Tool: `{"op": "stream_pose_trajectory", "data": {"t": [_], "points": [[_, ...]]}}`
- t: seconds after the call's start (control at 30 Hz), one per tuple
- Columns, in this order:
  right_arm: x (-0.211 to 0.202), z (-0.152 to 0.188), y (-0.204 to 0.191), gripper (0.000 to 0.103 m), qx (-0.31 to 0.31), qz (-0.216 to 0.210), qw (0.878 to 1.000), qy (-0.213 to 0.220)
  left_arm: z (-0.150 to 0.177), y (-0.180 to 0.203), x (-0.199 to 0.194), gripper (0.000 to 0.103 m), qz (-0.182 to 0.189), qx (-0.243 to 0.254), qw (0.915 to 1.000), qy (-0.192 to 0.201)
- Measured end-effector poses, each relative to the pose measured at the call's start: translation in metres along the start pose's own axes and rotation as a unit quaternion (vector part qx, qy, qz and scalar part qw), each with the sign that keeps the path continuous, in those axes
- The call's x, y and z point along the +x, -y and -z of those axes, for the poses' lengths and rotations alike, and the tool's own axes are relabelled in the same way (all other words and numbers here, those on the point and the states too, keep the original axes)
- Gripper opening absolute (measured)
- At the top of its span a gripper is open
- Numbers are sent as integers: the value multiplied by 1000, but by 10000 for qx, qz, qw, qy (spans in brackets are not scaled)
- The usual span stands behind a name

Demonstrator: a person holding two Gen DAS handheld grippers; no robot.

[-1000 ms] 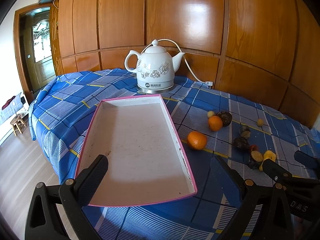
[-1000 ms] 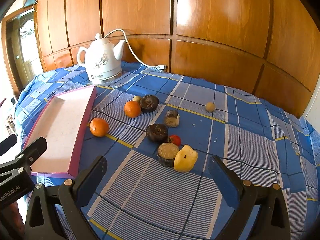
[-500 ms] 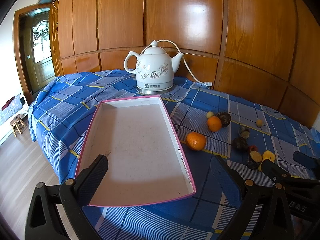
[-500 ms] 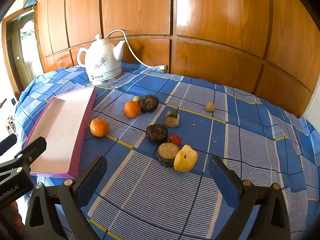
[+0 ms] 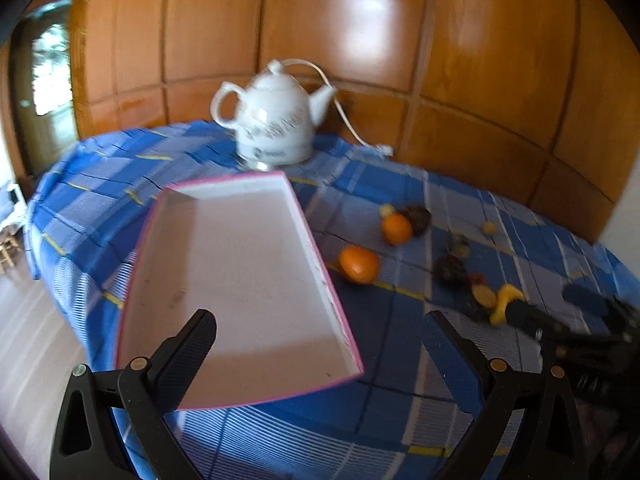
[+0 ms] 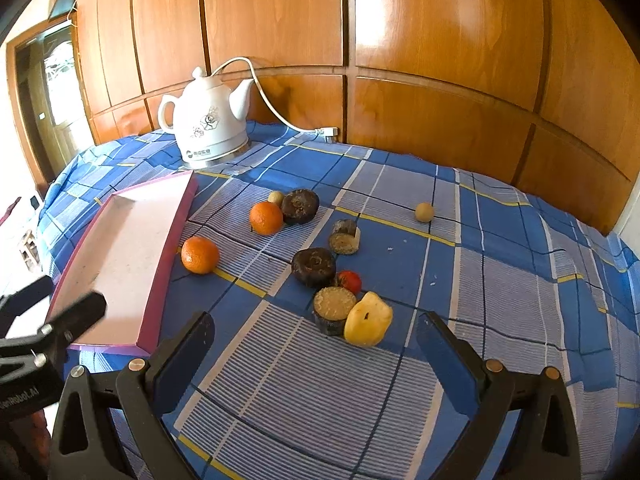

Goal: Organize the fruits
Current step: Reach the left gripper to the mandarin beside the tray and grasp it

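The left gripper (image 5: 318, 344) was found wide open, nothing held between its fingers, hovering over the near end of the tray (image 5: 240, 280). The right gripper (image 6: 314, 346) was likewise spread wide and empty, suspended above the tablecloth (image 6: 500, 280) short of the fruit, no contact being observed.

The left wrist view was blurred by motion; the smaller fruits there could not be told apart with certainty. The tips of the left gripper were seen at the left edge of the right wrist view, partly cut off.

The tray, white inside with a pink rim, was recorded near the left edge of the table, its long axis running from the near edge toward the kettle (image 6: 210, 128) at the far side. It was seen to be empty.

The fruit was noted on the cloth to the right of the tray: one orange (image 6: 200, 255) just beside the tray's rim, a second orange (image 6: 266, 218) further back, touching a dark round fruit (image 6: 300, 206). Nearest the right gripper, a yellow fruit (image 6: 368, 320) was found against a cut brown piece (image 6: 334, 310), with a small red fruit (image 6: 349, 281) behind them. A small pale ball (image 6: 424, 212) was recorded well apart toward the far right.
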State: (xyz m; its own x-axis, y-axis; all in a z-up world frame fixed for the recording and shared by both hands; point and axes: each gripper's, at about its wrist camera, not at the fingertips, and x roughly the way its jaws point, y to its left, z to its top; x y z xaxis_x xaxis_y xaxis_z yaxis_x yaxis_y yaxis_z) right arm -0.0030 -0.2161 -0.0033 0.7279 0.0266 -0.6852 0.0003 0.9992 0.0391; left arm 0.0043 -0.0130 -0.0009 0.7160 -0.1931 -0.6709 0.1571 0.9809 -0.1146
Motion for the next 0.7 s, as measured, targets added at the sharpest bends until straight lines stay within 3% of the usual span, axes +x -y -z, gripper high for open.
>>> {"op": "stream_pose_trajectory", "data": {"t": [0.2,0.37,0.53,0.7], "points": [[-5,-19,32,103,20,-30,10000,-7,-8,5,13,99,272,294,9988,-266],[-6,-36,66,103,-45,-28,10000,-25,-26,12,24,81,545,845,9941,-405],[3,-48,100,103,-84,-71,9997,-222,-44,28,51,59,833,1573,9810,-772],[18,-47,123,102,-122,-160,9993,-314,-56,43,83,57,867,2193,9655,-1106]]}}
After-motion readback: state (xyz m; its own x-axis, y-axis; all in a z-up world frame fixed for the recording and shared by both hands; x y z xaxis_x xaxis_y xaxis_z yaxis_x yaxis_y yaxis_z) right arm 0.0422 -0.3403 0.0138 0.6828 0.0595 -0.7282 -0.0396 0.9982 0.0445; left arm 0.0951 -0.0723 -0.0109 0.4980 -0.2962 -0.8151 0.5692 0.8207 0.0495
